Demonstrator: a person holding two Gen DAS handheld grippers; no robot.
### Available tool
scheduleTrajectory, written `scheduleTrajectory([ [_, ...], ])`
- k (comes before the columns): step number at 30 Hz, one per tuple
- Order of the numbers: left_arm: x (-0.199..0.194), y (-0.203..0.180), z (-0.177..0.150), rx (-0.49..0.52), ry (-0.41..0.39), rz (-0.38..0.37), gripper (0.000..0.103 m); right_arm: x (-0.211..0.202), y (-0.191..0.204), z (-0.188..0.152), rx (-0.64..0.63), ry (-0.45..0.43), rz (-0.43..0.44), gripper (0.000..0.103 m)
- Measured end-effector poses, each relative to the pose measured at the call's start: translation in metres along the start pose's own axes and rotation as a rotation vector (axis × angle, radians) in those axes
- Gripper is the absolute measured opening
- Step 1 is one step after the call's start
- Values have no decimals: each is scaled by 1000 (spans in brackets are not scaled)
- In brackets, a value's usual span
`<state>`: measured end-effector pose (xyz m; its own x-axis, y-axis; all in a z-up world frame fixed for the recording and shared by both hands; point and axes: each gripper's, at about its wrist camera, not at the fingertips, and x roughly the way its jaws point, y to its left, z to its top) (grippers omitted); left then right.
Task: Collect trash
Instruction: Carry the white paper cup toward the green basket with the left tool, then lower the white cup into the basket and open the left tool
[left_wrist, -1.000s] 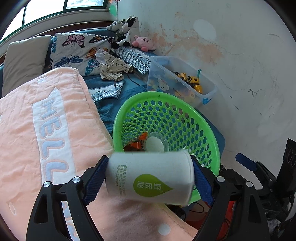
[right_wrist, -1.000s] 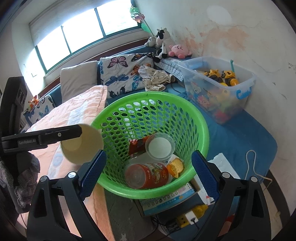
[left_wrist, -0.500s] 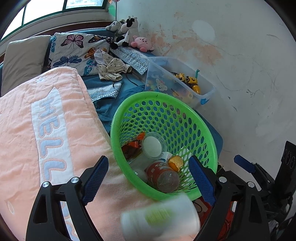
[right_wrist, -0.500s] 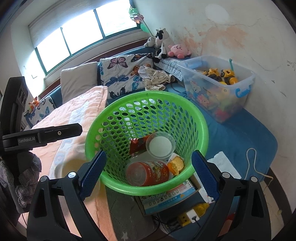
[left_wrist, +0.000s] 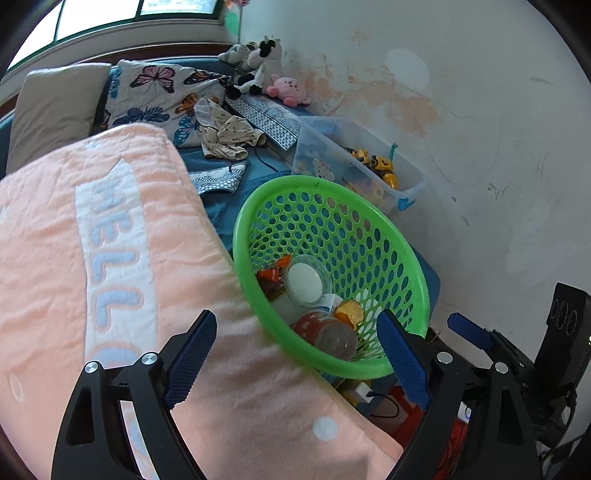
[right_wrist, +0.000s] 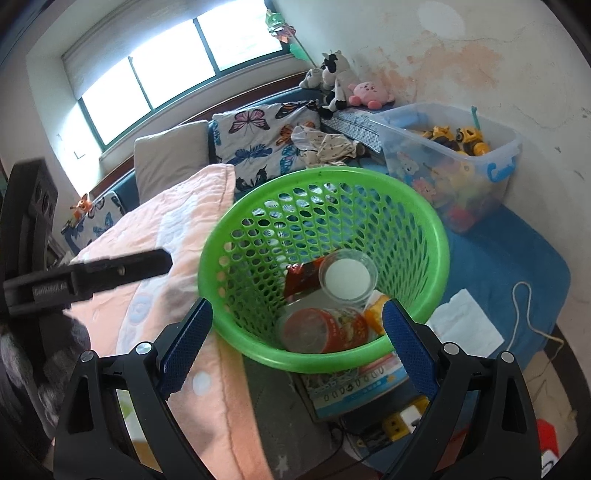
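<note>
Both pairs of fingers (left_wrist: 402, 362) stand spread and empty, the left gripper (left_wrist: 295, 360) beside the basket (left_wrist: 388, 236). No cup shows inside; it likely fell short, so search the blanket (left_wrist: 110, 258) edge.

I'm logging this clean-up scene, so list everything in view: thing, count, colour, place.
Perforated plastic basket: one, green, beside the bed.
Round instant-noodle cup: one, red, lying in the basket.
Clear lidded cup: one, white inside, in the basket.
Crinkled snack wrapper: one, red, in the basket.
Fleece blanket: one, peach, on the bed.
Clear plastic toy bin: one, against the wall.
Plush toys: several, pink, black-and-white, by the wall.
Butterfly-print pillow: one, white.
Left tool: open, empty.
Right tool: open, empty.
</note>
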<state>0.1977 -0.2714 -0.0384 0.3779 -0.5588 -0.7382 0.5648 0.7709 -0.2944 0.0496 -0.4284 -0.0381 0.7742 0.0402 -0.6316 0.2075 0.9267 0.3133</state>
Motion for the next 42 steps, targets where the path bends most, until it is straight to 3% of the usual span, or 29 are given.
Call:
scheduleTrajectory([
  [8, -4, 4, -10, -17, -20, 14, 85, -3, -8, -7, 17, 11, -11, 93],
  [19, -46, 12, -33, 12, -23, 46, 85, -25, -8, -16, -9, -2, -12, 93],
  [31, -94, 10, -94, 95, 13, -117, 95, -50, -5, -42, -17, 1, -2, 93],
  [42, -79, 0, -128, 147, 83, -134, 96, -61, -12, -56, -2, 6, -20, 93],
])
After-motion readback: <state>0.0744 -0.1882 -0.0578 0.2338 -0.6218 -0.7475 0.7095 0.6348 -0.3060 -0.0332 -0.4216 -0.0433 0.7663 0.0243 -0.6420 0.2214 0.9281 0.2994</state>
